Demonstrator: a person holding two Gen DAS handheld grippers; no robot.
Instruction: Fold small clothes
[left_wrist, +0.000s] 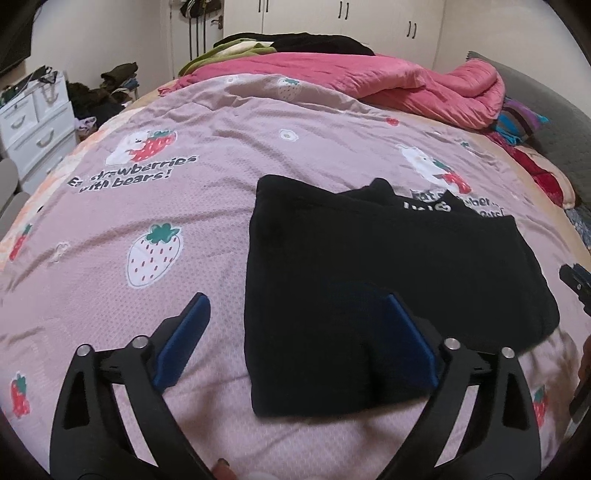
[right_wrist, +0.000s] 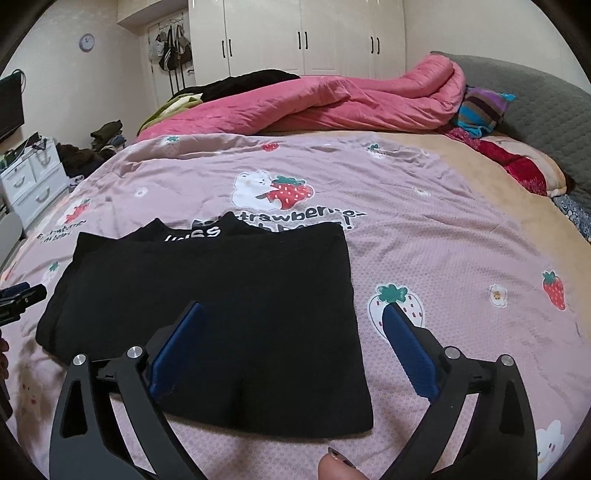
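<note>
A: Black garment (left_wrist: 388, 280) lies folded flat on the pink strawberry bedsheet (left_wrist: 147, 206), seen from the left wrist. Left gripper (left_wrist: 295, 339) has its blue fingers (left_wrist: 184, 339) wide apart, nothing between the pads; one finger sits over the sheet, the other over the garment's near left part.

B: Waistband lettering shows at the far edge, so the fold doesn't fully cover it. Right gripper (left_wrist: 576, 284) is just visible at the frame's right edge, beside the garment.

A: Right wrist view: same garment (right_wrist: 221, 314), roughly a rectangle, near edge close to the camera. Right gripper (right_wrist: 291, 347) also spread wide and empty, left finger (right_wrist: 177, 347) over cloth, right one over sheet. Left gripper (right_wrist: 22, 295) peeks in beside the garment's left side.

B: My read: fold just got laid down, both hands free. For the next fold, pinch both layers at the near corners together and carry them level so the edges stay aligned.

A: Agreed. Risk is grabbing the sheet along with the cloth.
</note>
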